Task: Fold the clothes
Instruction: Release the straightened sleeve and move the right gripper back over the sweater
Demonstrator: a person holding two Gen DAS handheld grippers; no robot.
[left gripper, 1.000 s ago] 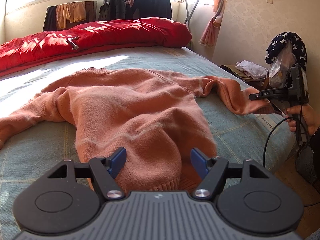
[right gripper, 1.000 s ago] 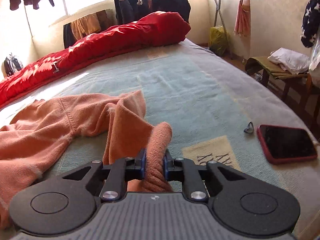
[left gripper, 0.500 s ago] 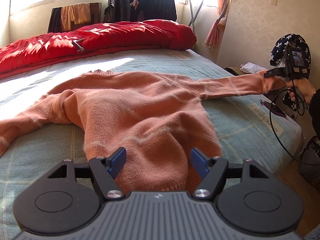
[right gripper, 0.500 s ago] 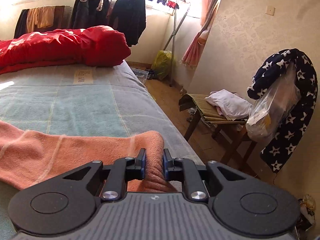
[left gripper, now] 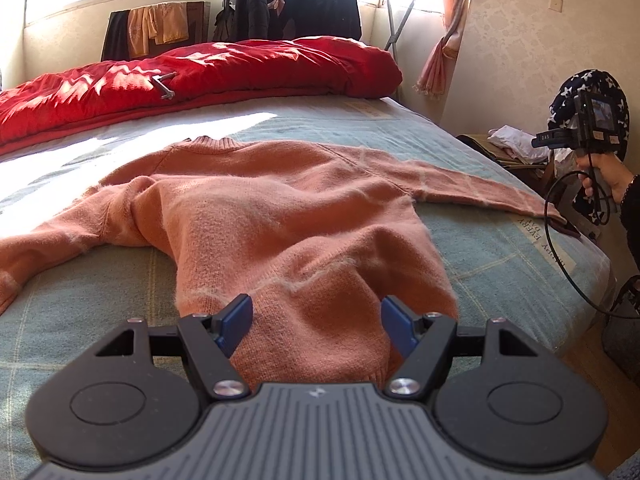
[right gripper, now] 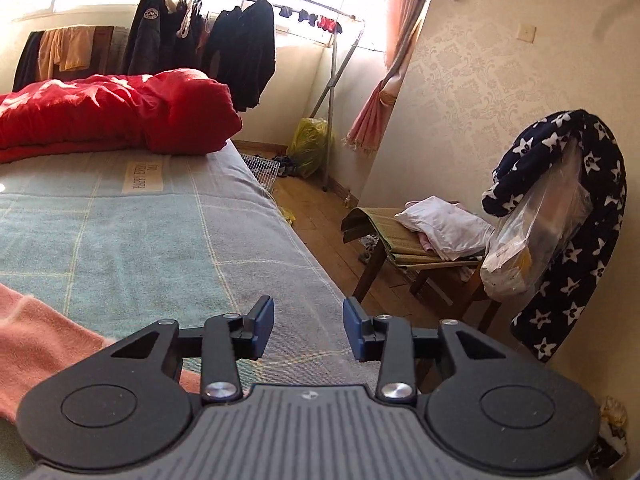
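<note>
item 1, orange sweater (left gripper: 256,216): lies front-down on the bed (left gripper: 500,256), collar toward the red quilt (left gripper: 192,68), both sleeves spread out to the sides; you have it flat, probably so the folds can start from a squared shape; the body near the hem is humped, not yet smooth.

item 2, your left gripper (left gripper: 316,322): jaws wide, straddling the hem end of the sweater; the pads do not press the cloth; it looks placed to pinch the hem.

item 3, your right gripper (right gripper: 309,330): jaws opening, nothing between them; it sits over the bed edge, the sleeve (right gripper: 36,340) lying just to its left, let go and stretched straight.

item 4, stool (right gripper: 404,248): beside the bed, holds pale laundry, well apart.
</note>
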